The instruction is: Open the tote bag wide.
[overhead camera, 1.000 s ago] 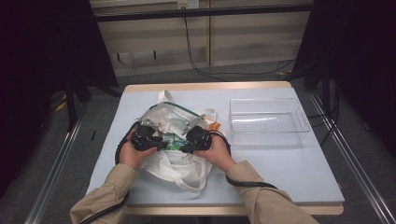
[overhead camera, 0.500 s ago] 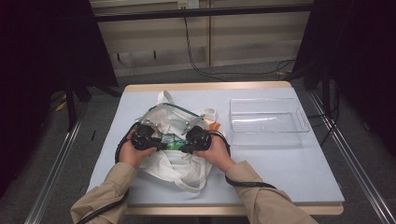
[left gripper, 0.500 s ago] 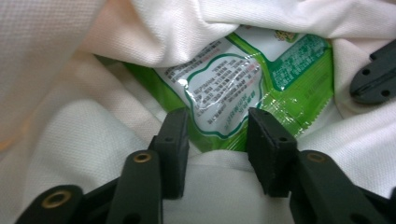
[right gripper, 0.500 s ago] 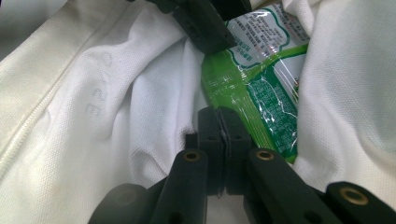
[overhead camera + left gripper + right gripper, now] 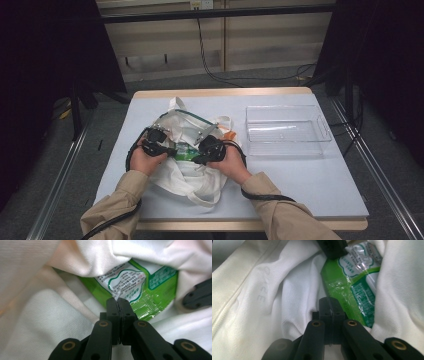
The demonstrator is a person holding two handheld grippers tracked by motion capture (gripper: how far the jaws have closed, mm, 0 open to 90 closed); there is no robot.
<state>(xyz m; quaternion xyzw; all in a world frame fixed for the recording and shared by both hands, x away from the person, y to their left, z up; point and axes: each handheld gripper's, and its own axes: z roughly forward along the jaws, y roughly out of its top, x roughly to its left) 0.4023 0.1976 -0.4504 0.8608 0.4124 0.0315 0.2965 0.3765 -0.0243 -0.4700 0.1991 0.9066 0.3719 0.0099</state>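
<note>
A white cloth bag (image 5: 186, 176) lies on the table with a green snack packet (image 5: 184, 152) in its open mouth. Both hands hold their grippers at that mouth, facing each other. My left gripper (image 5: 117, 300) has just been closing and its jaws now meet on a puckered bit of the packet (image 5: 152, 293)'s clear film. My right gripper (image 5: 329, 300) is shut, its tip pressed where the bag's cloth (image 5: 287, 295) meets the packet (image 5: 352, 287)'s edge; I cannot tell whether it pinches either. From above, the left gripper (image 5: 170, 149) and right gripper (image 5: 197, 158) flank the packet.
An empty clear plastic tray (image 5: 287, 131) stands to the right of the bag on the pale blue table (image 5: 310, 185). Something small and orange (image 5: 229, 135) pokes out at the bag's right side. Cables trail from both grippers along the forearms.
Both hands have stayed at the bag's mouth. The left gripper has shifted only slightly at the packet; the right has not moved.
</note>
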